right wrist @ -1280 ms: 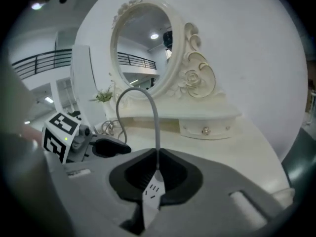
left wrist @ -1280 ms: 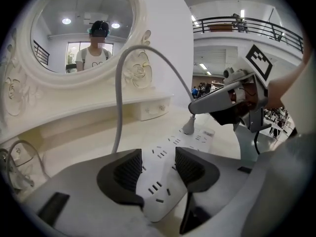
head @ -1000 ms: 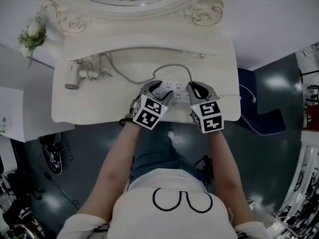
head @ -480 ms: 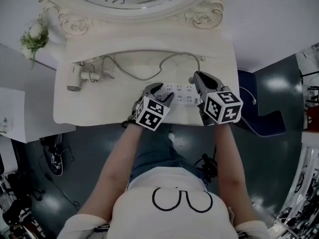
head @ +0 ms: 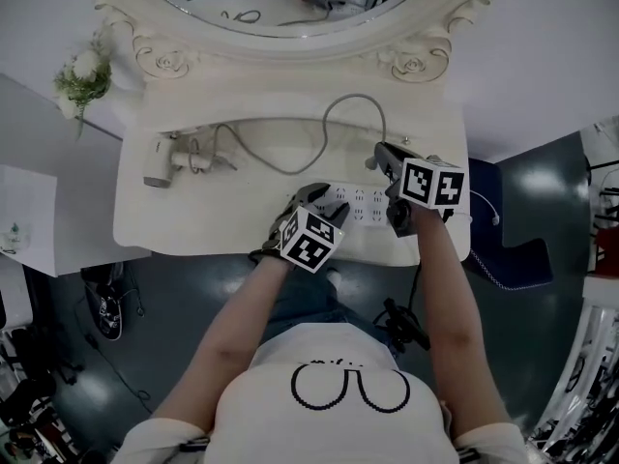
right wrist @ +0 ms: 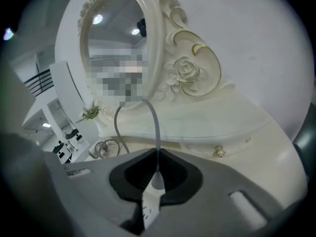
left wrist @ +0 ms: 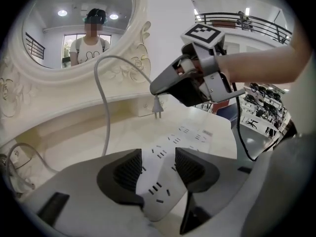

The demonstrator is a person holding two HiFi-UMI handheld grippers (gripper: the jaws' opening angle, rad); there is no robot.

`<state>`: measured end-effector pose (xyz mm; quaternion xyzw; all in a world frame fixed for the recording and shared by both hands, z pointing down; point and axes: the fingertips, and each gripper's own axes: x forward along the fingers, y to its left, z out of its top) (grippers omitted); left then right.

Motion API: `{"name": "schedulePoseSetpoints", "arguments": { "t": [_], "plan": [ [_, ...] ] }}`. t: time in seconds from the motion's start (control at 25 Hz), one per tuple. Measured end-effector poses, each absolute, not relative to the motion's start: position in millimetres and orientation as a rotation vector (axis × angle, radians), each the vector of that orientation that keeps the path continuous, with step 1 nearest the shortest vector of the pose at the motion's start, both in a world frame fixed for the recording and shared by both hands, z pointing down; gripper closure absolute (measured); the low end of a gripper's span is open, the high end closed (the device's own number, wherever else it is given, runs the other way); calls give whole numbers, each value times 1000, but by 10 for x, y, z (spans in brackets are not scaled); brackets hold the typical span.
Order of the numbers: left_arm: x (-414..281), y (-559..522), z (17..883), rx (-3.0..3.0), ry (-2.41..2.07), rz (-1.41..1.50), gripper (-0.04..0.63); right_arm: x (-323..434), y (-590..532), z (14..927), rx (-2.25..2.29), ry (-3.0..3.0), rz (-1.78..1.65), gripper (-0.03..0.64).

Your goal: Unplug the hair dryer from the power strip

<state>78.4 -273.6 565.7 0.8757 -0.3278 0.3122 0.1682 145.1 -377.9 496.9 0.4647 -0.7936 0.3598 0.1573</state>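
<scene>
A white power strip (head: pixel 364 203) lies near the front edge of the white dressing table (head: pixel 193 225). My left gripper (head: pixel 324 199) is shut on the strip's near end, which shows between its pads (left wrist: pixel 129 171) in the left gripper view. My right gripper (head: pixel 379 153) is shut on the hair dryer's plug (left wrist: pixel 157 106), which hangs in the air with bare prongs, clear of the power strip (left wrist: pixel 190 135). From the plug (right wrist: pixel 157 181) the grey cord (head: pixel 353 100) arches up and runs left to the hair dryer (head: pixel 160 160) lying at the table's left end.
An ornate oval mirror (head: pixel 290 8) stands along the back of the table. Flowers (head: pixel 82 75) sit at the back left. A lower white surface (head: pixel 39 211) adjoins the table on the left. The strip's own lead (head: pixel 491 216) drops off the right edge.
My right gripper has pulled away from the strip toward the mirror and rolled, taking the plug with it; the cord now arches higher. My left gripper has stayed on the strip.
</scene>
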Motion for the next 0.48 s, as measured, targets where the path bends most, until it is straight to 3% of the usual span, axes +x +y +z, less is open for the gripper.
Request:
{"name": "schedulePoseSetpoints", "arguments": {
  "t": [0.36, 0.4, 0.48],
  "plan": [
    [780, -2768, 5672, 2496, -893, 910, 383, 1478, -3992, 5346, 1348, -2106, 1159, 593],
    [778, -2766, 5676, 2496, -889, 909, 383, 1480, -4001, 5338, 1359, -2118, 1168, 581],
    [778, -2759, 5678, 2498, -875, 910, 383, 1484, -4005, 5304, 1369, -2147, 1191, 494]
  ]
}}
